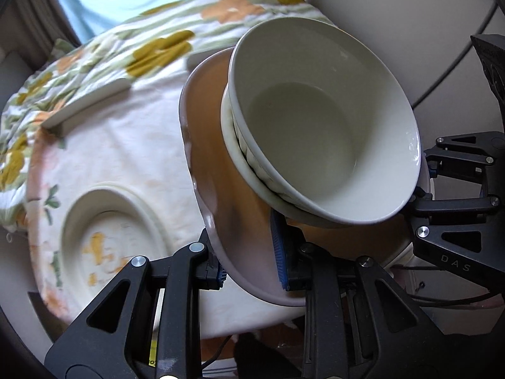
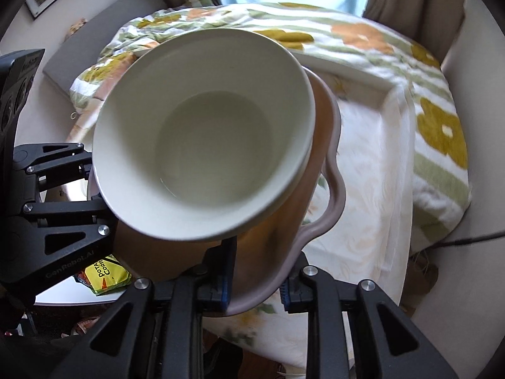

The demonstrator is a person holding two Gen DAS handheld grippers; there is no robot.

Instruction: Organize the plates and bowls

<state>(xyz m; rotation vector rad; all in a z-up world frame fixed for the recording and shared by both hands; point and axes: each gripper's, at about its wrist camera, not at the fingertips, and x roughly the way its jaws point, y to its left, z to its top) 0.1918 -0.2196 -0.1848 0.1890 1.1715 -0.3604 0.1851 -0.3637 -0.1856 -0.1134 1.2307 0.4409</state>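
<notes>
We clamp both grippers, left gripper [image 1: 249, 265] and right gripper [image 2: 257, 287], on the pink plate's [image 1: 202, 145] rim, so the stacked white bowls [image 1: 315, 120] above our fingers stay steady.

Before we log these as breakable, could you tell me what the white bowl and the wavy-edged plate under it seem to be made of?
White bowl: most likely glazed ceramic, as its smooth off-white inside carries glossy highlights near the rim. Wavy-edged plate: probably glazed stoneware, with a thick mauve rim, a tan face and a duller sheen; melamine cannot be ruled out. Both tongs clamp its edge.
</notes>
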